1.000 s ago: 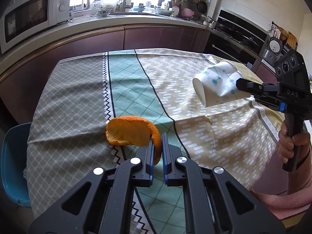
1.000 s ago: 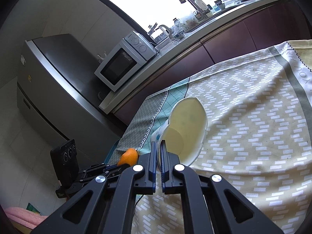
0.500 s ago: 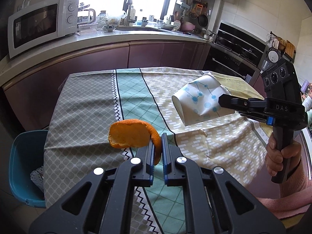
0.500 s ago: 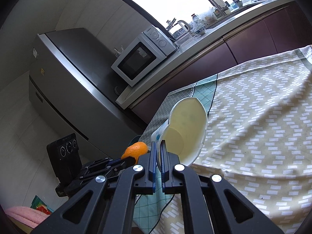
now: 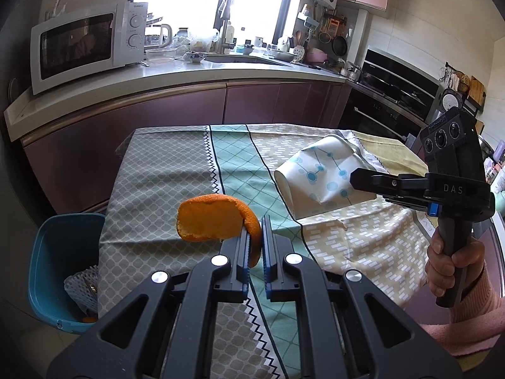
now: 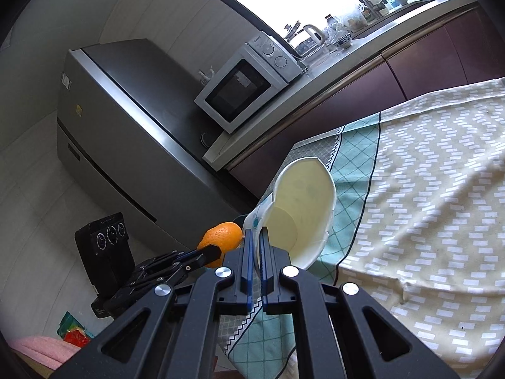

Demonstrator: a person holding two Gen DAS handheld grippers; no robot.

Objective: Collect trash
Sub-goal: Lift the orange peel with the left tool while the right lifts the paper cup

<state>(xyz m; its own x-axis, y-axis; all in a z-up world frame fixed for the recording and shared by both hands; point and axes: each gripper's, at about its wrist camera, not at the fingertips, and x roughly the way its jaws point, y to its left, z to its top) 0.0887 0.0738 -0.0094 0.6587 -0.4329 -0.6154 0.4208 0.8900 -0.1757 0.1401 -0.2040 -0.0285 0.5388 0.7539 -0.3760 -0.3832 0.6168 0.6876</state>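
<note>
**Peel and cup held above the table**

Left wrist view: an orange peel (image 5: 217, 221) is clamped in the left gripper (image 5: 255, 246) above the table's (image 5: 164, 189) left edge, near a blue bin (image 5: 56, 252).

Right wrist view: a crushed paper cup (image 6: 300, 214) is pinched by its rim in the right gripper (image 6: 256, 246).

The worktop (image 5: 164, 195) is covered by a patterned cloth (image 5: 363, 246) in grey, green and yellow bands that hangs over its edges. No loose item shows lying directly on the cloth in either view.
</note>
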